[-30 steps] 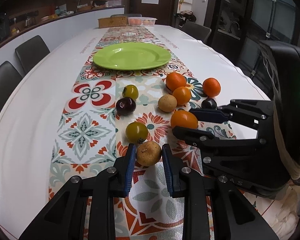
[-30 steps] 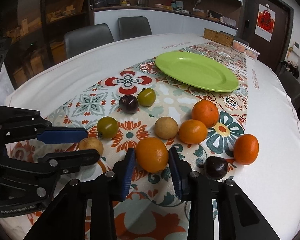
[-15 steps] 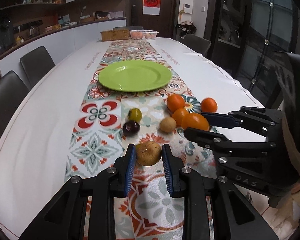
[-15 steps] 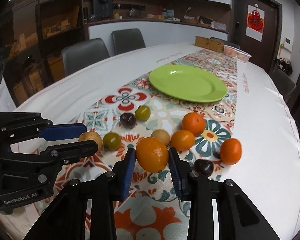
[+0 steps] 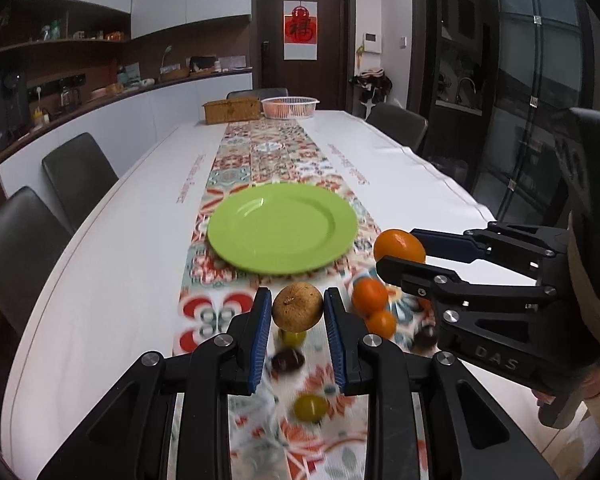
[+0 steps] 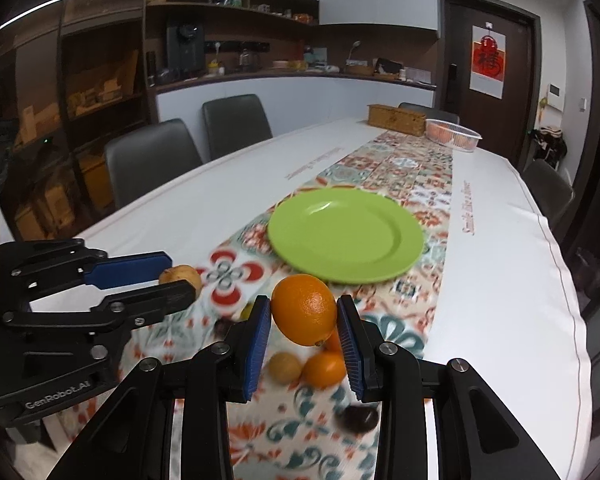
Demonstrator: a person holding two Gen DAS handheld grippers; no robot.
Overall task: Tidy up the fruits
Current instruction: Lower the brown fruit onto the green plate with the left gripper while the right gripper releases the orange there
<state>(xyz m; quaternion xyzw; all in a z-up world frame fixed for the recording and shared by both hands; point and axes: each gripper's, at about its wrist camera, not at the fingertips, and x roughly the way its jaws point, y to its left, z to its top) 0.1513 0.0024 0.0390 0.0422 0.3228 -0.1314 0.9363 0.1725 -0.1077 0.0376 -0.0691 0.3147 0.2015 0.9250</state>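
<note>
My left gripper [image 5: 296,306] is shut on a brown round fruit [image 5: 298,306], held in the air above the patterned runner. My right gripper [image 6: 304,316] is shut on a large orange [image 6: 305,309], also lifted clear of the table. Each gripper shows in the other's view: the right gripper [image 5: 404,250] with its orange [image 5: 399,245] at the right, the left gripper [image 6: 172,276] with the brown fruit [image 6: 182,276] at the left. An empty green plate [image 5: 282,226] [image 6: 346,234] lies ahead of both. Oranges [image 5: 370,296], a yellow-green fruit [image 5: 310,408] and a dark plum [image 5: 288,360] lie below on the runner.
The long white table [image 5: 132,240] carries a patterned runner [image 5: 276,152]. A wicker box [image 5: 231,110] and a white basket [image 5: 289,106] stand at the far end. Dark chairs [image 5: 78,178] line the left side, others [image 5: 396,126] the right. A tan fruit [image 6: 285,366] and a plum [image 6: 358,418] lie under the right gripper.
Both grippers have risen from the runner with their fruits, the brown fruit in the left and the orange in the right. The plate now sits closer to centre in both views.
</note>
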